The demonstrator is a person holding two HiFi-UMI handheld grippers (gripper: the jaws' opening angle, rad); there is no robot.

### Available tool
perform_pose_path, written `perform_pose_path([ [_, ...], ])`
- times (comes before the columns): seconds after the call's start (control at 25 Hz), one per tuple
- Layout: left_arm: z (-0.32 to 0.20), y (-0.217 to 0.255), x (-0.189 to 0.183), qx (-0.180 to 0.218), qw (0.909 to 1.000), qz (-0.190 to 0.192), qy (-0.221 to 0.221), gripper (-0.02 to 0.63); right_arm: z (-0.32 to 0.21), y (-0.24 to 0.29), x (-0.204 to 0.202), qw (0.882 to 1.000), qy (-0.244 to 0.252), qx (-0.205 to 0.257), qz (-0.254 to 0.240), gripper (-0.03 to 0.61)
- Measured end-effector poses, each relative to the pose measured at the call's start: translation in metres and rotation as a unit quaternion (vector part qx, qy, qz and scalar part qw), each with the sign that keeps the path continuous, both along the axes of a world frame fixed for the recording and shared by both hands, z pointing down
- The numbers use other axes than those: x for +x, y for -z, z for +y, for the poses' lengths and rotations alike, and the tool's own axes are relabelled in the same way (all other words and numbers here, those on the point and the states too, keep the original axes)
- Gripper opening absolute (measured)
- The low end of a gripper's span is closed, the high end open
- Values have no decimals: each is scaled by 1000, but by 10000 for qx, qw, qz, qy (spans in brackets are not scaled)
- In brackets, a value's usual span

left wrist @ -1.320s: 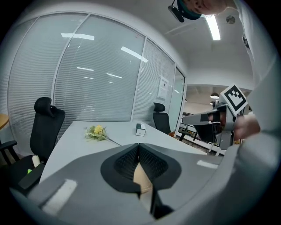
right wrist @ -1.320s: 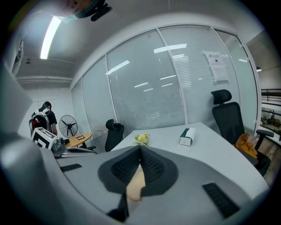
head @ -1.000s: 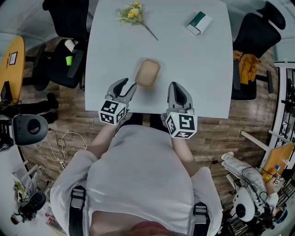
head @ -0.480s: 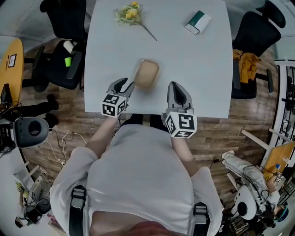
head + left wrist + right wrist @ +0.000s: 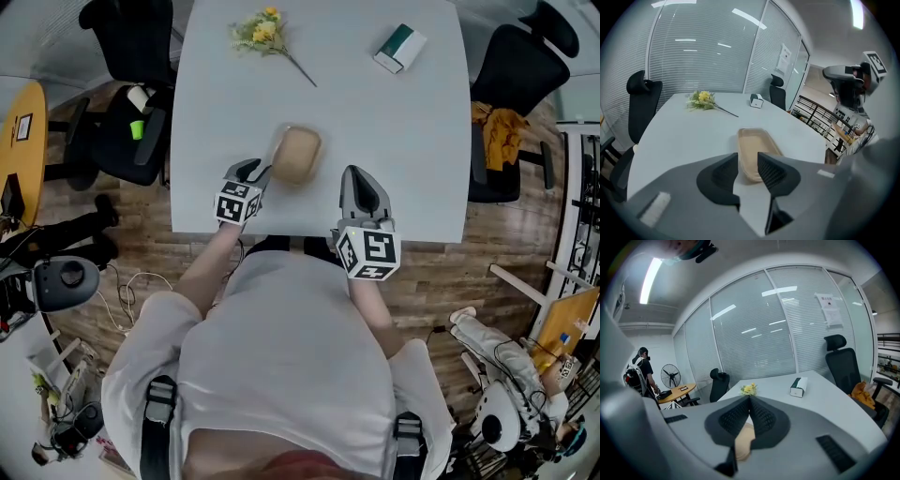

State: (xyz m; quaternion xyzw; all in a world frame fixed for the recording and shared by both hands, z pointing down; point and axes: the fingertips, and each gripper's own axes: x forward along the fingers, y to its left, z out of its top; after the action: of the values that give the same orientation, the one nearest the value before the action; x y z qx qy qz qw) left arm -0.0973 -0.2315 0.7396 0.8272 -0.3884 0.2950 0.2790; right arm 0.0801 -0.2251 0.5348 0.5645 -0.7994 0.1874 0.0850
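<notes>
A tan oblong tray (image 5: 297,155) lies on the white table (image 5: 394,141) near its front edge. My left gripper (image 5: 260,172) is at the tray's near-left end. In the left gripper view, the left gripper (image 5: 747,159) is open, and the tray (image 5: 757,143) runs forward from between its jaws. My right gripper (image 5: 353,176) hovers over the table's front edge, to the right of the tray and apart from it. In its own view the right gripper (image 5: 750,400) is shut on nothing, and a piece of the tray (image 5: 743,444) shows below the jaws.
A sprig of yellow flowers (image 5: 258,30) and a green-and-white tissue box (image 5: 397,47) lie at the table's far end. Black office chairs (image 5: 141,103) stand on both sides. Glass walls with blinds (image 5: 754,338) close the room. A person (image 5: 644,366) stands far off by a fan.
The left gripper has opened, tilted down and moved forward to the tray's near end. The right gripper has stayed shut and in place.
</notes>
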Motion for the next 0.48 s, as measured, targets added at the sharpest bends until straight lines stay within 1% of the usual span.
perform_pose_path([
  [0.32,-10,-30,4,-440,9989,-122,-42,130,-8,3,3,10000,21,1,-26,9],
  [0.48,-10,-39,3,-695,9976,-30,42,130,-8,2,6,10000,6,-22,-50,9],
])
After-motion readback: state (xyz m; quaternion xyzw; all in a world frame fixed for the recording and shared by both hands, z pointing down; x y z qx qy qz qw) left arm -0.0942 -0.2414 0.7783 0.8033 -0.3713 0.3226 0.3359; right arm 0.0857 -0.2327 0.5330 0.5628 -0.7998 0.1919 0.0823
